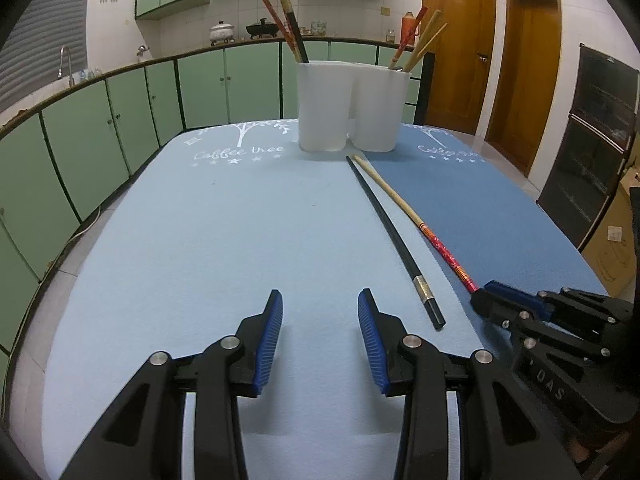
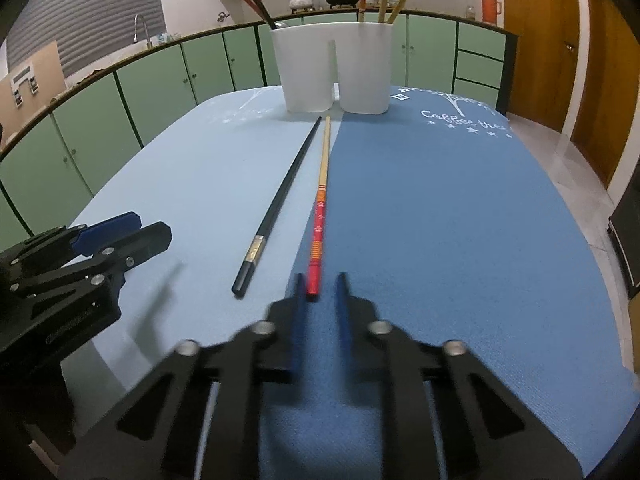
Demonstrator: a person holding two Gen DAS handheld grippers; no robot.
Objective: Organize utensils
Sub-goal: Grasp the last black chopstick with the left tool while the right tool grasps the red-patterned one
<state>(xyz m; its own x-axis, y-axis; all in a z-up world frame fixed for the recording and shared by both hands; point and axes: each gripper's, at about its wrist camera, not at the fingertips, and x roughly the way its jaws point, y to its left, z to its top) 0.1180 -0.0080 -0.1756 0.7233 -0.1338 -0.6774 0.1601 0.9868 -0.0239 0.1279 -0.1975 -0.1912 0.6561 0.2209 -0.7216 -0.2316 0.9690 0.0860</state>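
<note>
A black chopstick (image 1: 384,220) (image 2: 280,204) and a wood chopstick with a red handle (image 1: 436,240) (image 2: 320,216) lie side by side, pointing at a white two-cup holder (image 1: 352,104) (image 2: 332,64) that has several chopsticks standing in it. My right gripper (image 2: 319,280) (image 1: 480,300) is at the red handle's near end; its fingers look blurred in its own view, and in the left wrist view they are shut on that end. My left gripper (image 1: 320,320) (image 2: 120,232) hovers open over the mat to the left of the black chopstick, with nothing between its fingers.
The table carries a light blue mat (image 1: 200,240) on the left and a darker blue mat (image 2: 460,220) on the right. Green kitchen cabinets (image 1: 100,128) curve behind and to the left. A dark glass-fronted cabinet (image 1: 592,140) stands off the table's right side.
</note>
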